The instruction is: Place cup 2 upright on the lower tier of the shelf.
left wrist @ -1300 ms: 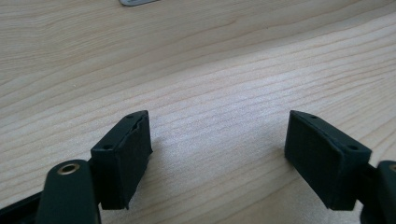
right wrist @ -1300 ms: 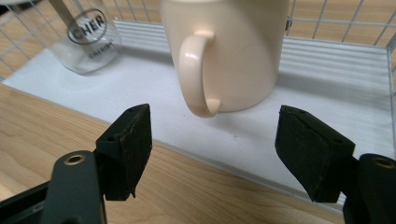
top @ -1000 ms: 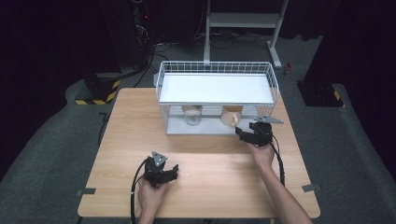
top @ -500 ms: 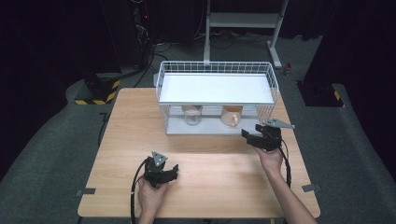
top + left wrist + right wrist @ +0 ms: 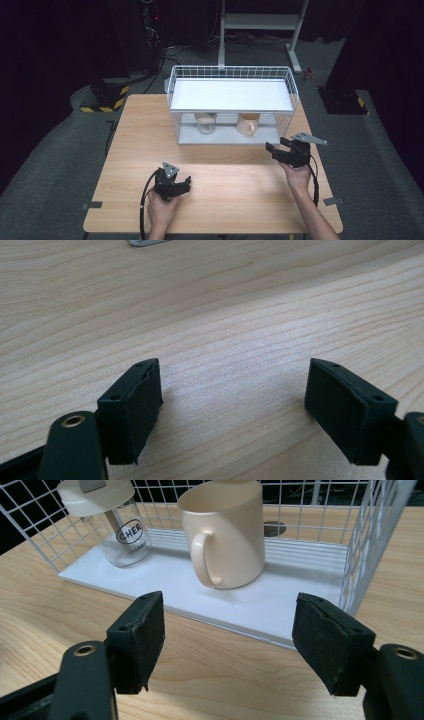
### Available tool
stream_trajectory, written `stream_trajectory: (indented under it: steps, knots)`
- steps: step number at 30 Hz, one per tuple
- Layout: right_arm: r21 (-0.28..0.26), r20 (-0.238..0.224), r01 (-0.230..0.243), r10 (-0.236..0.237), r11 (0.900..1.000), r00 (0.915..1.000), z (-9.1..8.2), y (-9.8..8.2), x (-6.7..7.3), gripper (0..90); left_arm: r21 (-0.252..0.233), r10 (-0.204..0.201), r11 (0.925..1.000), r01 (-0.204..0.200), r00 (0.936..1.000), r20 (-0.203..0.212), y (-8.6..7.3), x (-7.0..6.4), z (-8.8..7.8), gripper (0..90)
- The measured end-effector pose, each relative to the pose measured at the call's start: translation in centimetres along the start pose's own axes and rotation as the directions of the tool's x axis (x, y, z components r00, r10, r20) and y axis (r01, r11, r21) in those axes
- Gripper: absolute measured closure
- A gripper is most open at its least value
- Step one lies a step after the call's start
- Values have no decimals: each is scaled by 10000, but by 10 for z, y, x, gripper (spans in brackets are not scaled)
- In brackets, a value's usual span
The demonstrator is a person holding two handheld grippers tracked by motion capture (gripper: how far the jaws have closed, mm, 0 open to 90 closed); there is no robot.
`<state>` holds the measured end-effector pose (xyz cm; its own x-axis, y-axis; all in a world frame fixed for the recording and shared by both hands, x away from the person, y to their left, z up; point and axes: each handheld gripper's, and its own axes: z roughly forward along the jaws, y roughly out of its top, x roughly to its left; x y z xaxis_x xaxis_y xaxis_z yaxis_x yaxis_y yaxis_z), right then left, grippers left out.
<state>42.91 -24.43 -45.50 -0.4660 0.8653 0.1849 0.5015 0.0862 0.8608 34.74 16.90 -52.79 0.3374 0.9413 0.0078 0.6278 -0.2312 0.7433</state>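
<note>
A cream mug (image 5: pixel 248 125) (image 5: pixel 227 535) stands upright on the lower white shelf of a wire rack (image 5: pixel 230 70), its handle toward my right gripper. Left of it stands a clear glass bottle with a white lid (image 5: pixel 206 123) (image 5: pixel 117 522). My right gripper (image 5: pixel 272 150) (image 5: pixel 227 640) hovers just in front of the rack's right end, pointing at the mug. Its jaws are open and nothing is between them. My left gripper (image 5: pixel 187 182) (image 5: pixel 232 410) rests low over bare wood near the table's front, open and empty.
The rack's white top shelf (image 5: pixel 230 95) covers the mug and bottle from above, and its wire side wall (image 5: pixel 380 535) stands close to my right jaw. The wooden table (image 5: pixel 225 200) spreads between the two grippers. Dark floor and equipment surround it.
My right gripper has drawn back from the rack's front, moving right and toward the person. The mug and bottle stay in place. The left gripper has not moved.
</note>
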Motion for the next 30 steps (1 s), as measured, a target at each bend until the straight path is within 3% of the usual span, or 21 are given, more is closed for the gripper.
stream_trajectory:
  steps: [30]
  knots:
    - [-129, -59, 411, -412, 9991, 9991, -36, -31, 4, 311, 1, -1, 10000, 1, 10000, -2, 0, 0, 0, 233]
